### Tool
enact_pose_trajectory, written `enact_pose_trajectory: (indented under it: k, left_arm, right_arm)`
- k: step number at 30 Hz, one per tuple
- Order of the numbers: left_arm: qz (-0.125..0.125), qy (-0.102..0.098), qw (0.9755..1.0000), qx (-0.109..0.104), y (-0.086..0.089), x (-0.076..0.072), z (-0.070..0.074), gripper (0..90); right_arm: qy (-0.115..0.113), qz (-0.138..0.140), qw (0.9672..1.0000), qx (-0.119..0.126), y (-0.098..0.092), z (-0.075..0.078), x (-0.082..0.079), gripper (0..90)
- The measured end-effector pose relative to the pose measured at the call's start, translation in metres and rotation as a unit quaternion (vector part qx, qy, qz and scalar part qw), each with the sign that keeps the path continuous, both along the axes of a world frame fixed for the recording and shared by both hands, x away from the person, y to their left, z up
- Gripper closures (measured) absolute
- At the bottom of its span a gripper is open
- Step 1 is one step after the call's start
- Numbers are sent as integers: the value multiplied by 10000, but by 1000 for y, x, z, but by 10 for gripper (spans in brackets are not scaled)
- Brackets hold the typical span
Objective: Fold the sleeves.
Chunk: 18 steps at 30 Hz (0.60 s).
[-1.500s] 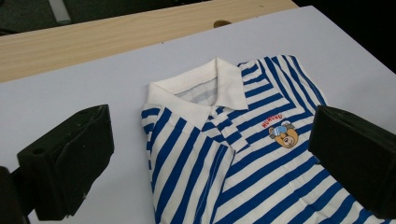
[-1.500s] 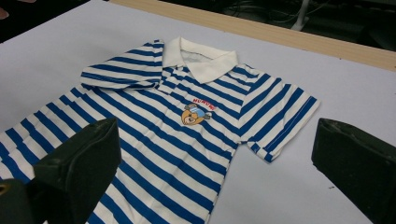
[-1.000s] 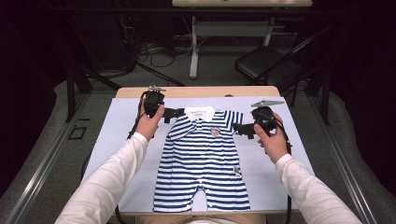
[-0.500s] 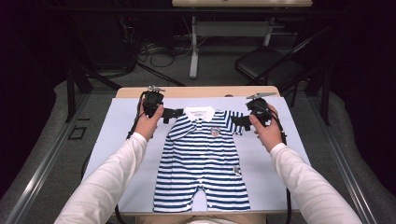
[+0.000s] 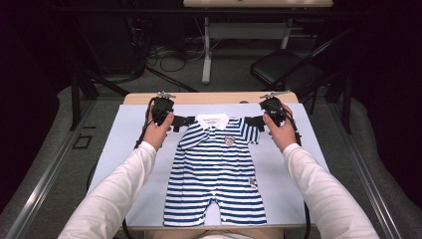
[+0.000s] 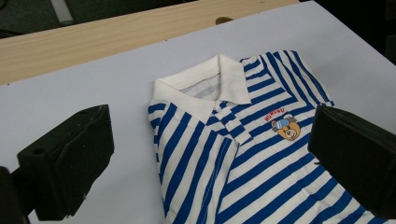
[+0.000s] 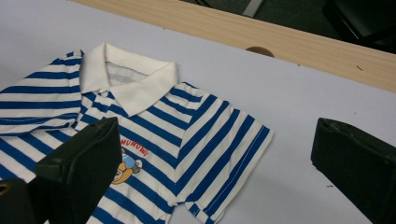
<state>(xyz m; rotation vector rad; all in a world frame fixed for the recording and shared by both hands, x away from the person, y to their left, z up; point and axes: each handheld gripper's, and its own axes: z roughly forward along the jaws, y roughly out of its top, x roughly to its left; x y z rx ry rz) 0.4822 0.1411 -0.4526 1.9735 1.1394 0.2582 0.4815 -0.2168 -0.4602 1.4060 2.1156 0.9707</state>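
Pale matte sheeting covers my wooden counter [image 5: 149, 98]. On it lies a soft striped romper [image 5: 216, 172], flat. I hold the left hand-held gripper [image 5: 180, 122] and right hand-held gripper [image 5: 255, 121] with blocky jaws apart, straddling each sleeve.

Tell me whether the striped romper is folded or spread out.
Mostly spread: the striped romper lies flat on the white sheet, legs apart, one sleeve out. The other sleeve looks tucked under in the left gripper view.

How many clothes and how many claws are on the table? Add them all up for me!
Striped baby romper: 1
Claws: 2, the left claw and the right claw, both open
Total: 3
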Motion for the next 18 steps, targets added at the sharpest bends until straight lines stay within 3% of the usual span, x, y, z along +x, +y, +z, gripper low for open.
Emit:
enact_pose_trajectory:
  k: [18]
  left_arm:
    - [-57, 23, 10000, 72, 0, 0, -3, 5]
  right_arm:
    - [179, -303, 9992, -165, 6, -8, 31, 20]
